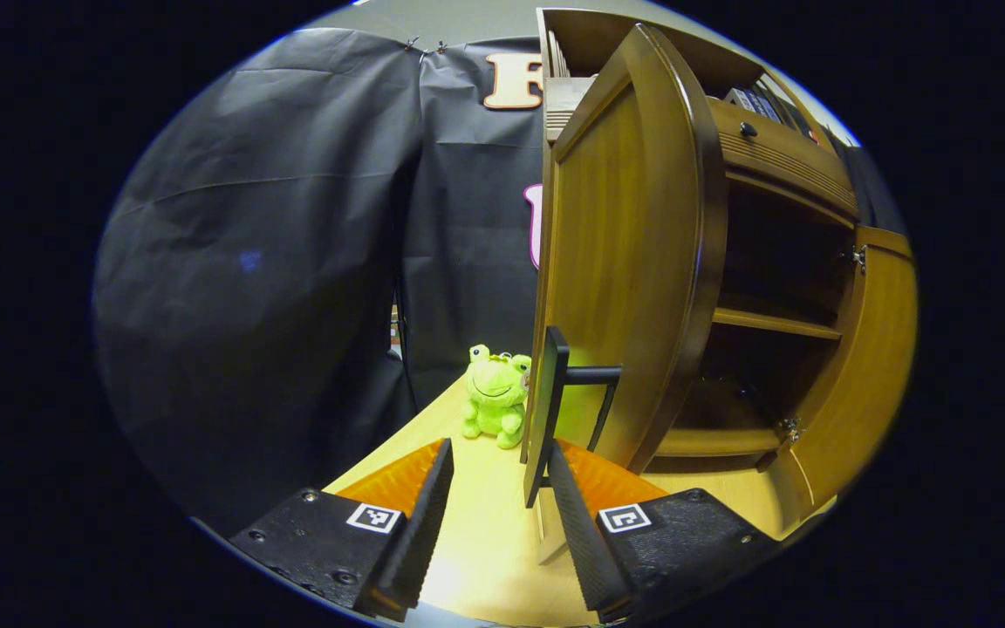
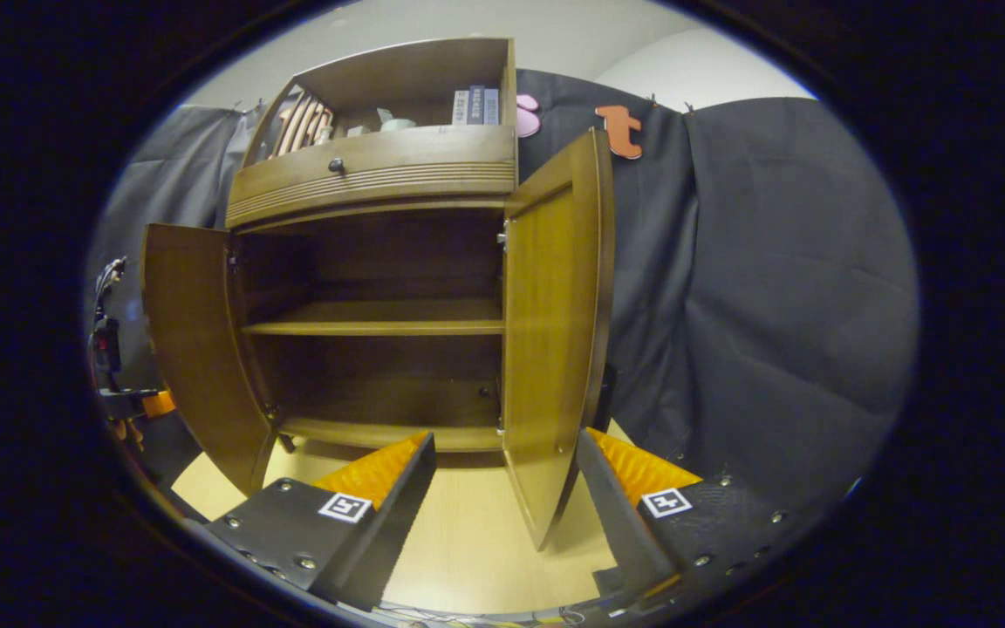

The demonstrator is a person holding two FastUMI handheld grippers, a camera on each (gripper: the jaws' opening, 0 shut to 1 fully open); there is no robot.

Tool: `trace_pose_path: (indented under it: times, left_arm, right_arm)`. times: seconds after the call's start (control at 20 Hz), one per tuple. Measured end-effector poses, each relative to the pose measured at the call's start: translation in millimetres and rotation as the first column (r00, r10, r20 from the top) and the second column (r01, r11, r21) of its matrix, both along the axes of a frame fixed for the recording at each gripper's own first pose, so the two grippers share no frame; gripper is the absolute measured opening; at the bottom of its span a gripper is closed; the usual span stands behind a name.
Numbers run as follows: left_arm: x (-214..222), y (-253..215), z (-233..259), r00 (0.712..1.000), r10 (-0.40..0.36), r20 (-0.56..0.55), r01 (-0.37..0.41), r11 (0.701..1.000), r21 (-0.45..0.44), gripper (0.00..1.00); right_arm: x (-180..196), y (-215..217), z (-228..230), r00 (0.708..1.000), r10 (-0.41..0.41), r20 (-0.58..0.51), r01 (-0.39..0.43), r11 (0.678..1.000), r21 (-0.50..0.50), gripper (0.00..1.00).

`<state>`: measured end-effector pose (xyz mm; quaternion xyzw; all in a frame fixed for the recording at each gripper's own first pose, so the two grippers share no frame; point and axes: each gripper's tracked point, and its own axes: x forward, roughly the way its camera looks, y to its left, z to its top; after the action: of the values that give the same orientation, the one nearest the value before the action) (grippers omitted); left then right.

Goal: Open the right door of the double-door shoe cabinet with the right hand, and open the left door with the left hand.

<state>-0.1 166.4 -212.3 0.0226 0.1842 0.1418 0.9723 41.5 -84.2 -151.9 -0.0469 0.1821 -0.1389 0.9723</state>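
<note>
Right gripper view had the shoe cabinet (image 2: 380, 262) square in front of me, standing on the pale tabletop (image 2: 476, 541) with both doors swung wide and the bare shelves open to sight. The right door (image 2: 555, 331) stood edge-on just above my right gripper (image 2: 502, 497), whose jaws were spread apart with nothing between them; the door's lower corner hung in the gap without either finger touching it. The left door (image 2: 197, 349) stood open at the far side, and beside it I could make out the other gripper (image 2: 119, 384), small and dim. In the left gripper view my left gripper (image 1: 498, 501) was likewise spread and holding nothing, its fingers flanking the left door's dark handle (image 1: 550, 419), which stood close to the right finger; whether it touched I could not tell. A green plush frog (image 1: 495, 394) sat on the table just beyond. By my judgement both doors were fully open. The doors looked like stiff, curved, varnished wood, moderately heavy on metal hinges and slick on the face, so I reckoned the slim handle bar or the free edge was the sound place to grip, swinging in an arc.
</note>
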Motion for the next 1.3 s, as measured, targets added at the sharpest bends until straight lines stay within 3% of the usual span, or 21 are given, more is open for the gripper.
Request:
trace_pose_path:
  times: [0.1,0.25,0.45,0.5,0.6,0.7,0.9,0.95,1.15,1.2,1.3]
  left_arm:
    - [-2,1,1,1.0,-0.005,-0.001,0.005,1.0,0.013,0.72]
    - [-4,7,5,1.0,-0.003,0.008,0.003,0.999,0.033,0.69]
    - [-8,10,8,1.0,0.0,0.015,-0.001,1.0,0.029,0.84]
    - [-8,13,8,1.0,0.0,0.021,-0.001,1.0,0.02,0.96]
    - [-9,15,8,1.0,0.008,0.024,-0.008,1.0,0.006,0.92]
    - [-12,18,9,1.0,0.02,0.021,-0.02,1.0,0.014,0.95]
    - [-21,33,15,0.999,0.04,0.028,-0.041,0.998,0.039,0.95]
    - [-22,37,15,0.998,0.047,0.029,-0.048,0.998,0.039,0.92]
    - [-29,55,17,0.995,0.1,0.027,-0.101,0.994,0.036,0.95]
    - [-32,58,17,0.993,0.113,0.029,-0.113,0.993,0.033,0.92]
    - [-35,62,19,0.991,0.133,0.033,-0.134,0.991,0.031,0.99]
  right_arm:
    - [1,0,-2,1.0,0.002,-0.004,-0.002,1.0,0.002,0.97]
    - [1,0,-3,1.0,0.0,-0.009,0.0,1.0,0.01,0.97]
    - [2,-1,-5,1.0,-0.001,-0.011,0.002,1.0,0.023,0.97]
    - [2,0,-6,1.0,0.0,-0.011,0.0,1.0,0.025,0.97]
    - [3,1,-5,1.0,0.004,-0.008,-0.004,1.0,0.022,0.94]
    - [6,2,-7,1.0,0.011,-0.009,-0.011,1.0,0.02,0.94]
    - [6,7,-8,1.0,0.02,-0.011,-0.019,1.0,0.024,0.97]
    - [7,9,-8,1.0,0.022,-0.013,-0.022,0.999,0.024,0.94]
    - [12,16,-8,0.999,0.038,-0.015,-0.037,0.999,0.027,0.97]
    - [14,17,-9,0.999,0.042,-0.013,-0.041,0.999,0.028,0.97]
    - [18,20,-7,0.999,0.05,-0.011,-0.049,0.998,0.028,0.94]
